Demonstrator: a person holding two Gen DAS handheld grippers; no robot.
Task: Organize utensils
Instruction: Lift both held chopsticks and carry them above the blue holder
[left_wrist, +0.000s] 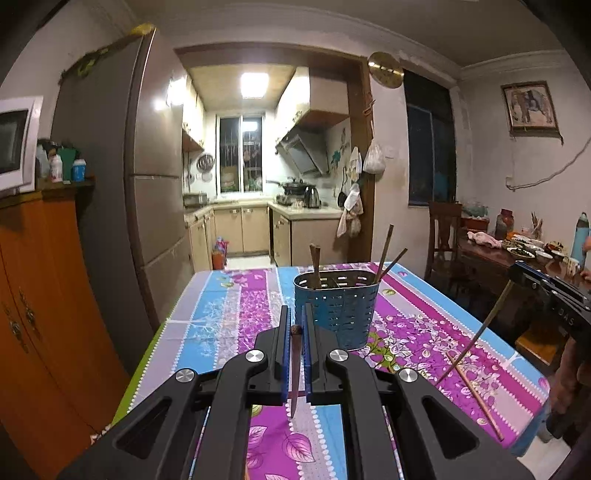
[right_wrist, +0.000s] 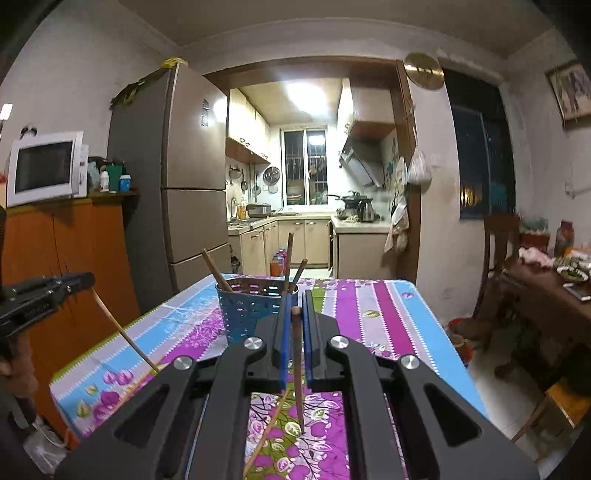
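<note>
- The table (left_wrist: 229, 314), under a floral cloth striped purple and blue, carries everything; its far edge faces the kitchen doorway.
- A blue perforated utensil holder (left_wrist: 337, 308) stands upright near the middle of the table towards the far edge, with several brown chopsticks (left_wrist: 386, 254) leaning out of its top.
- The left gripper (left_wrist: 296, 325) hangs above the near part of the table, jaws clamped on a dark brown chopstick (left_wrist: 295, 369) that runs between the blue pads, its blunt end at the fingertips and its thin end slanting down towards the cloth.
- The right gripper (right_wrist: 295, 308) hangs above the table's near edge, just before the holder, jaws likewise clamped on its own brown chopstick (right_wrist: 298, 373), point downward.
- One loose chopstick (left_wrist: 474, 395) lies flat on the cloth near the table's right edge, well apart from the holder.
</note>
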